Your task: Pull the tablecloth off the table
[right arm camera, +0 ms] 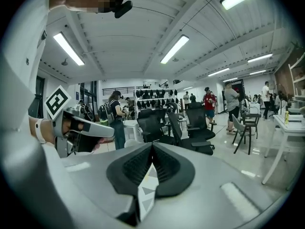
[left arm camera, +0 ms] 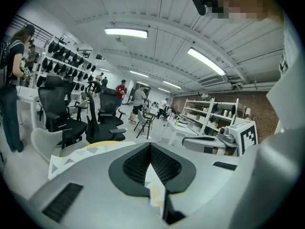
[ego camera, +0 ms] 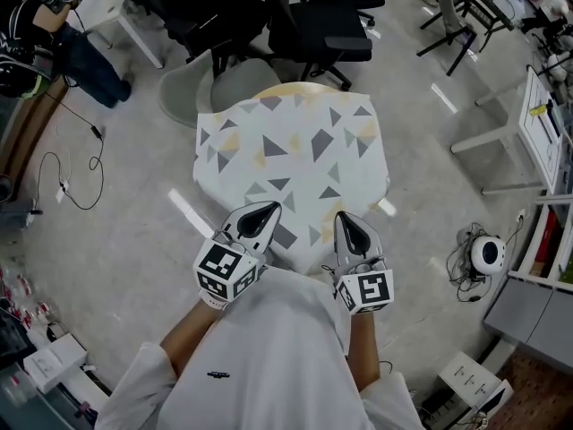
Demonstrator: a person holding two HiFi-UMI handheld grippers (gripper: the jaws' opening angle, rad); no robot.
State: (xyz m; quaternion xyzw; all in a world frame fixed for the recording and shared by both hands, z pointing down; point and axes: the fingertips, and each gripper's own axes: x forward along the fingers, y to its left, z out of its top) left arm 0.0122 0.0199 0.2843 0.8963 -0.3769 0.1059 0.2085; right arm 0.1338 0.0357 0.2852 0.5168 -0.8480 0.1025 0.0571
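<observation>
A white tablecloth [ego camera: 295, 150] with grey and yellow triangles covers the small round table, whose bare wooden rim [ego camera: 300, 88] shows at the far side. Both grippers are at the cloth's near edge, close to the person's body. My left gripper [ego camera: 271, 207] is shut, and a strip of the tablecloth [left arm camera: 155, 187] shows pinched between its jaws [left arm camera: 151, 145]. My right gripper [ego camera: 344, 217] is shut the same way [right arm camera: 152, 145], with patterned cloth [right arm camera: 145, 194] caught between its pads. The two grippers stand side by side, pointing away from the person across the table.
Black office chairs [ego camera: 313, 16] and a grey shell chair [ego camera: 210, 83] stand just behind the table. A person [ego camera: 54, 43] stands at the far left. Cables [ego camera: 72, 177] lie on the floor at the left. A round white device [ego camera: 488, 253] and a white desk [ego camera: 515, 124] are at the right.
</observation>
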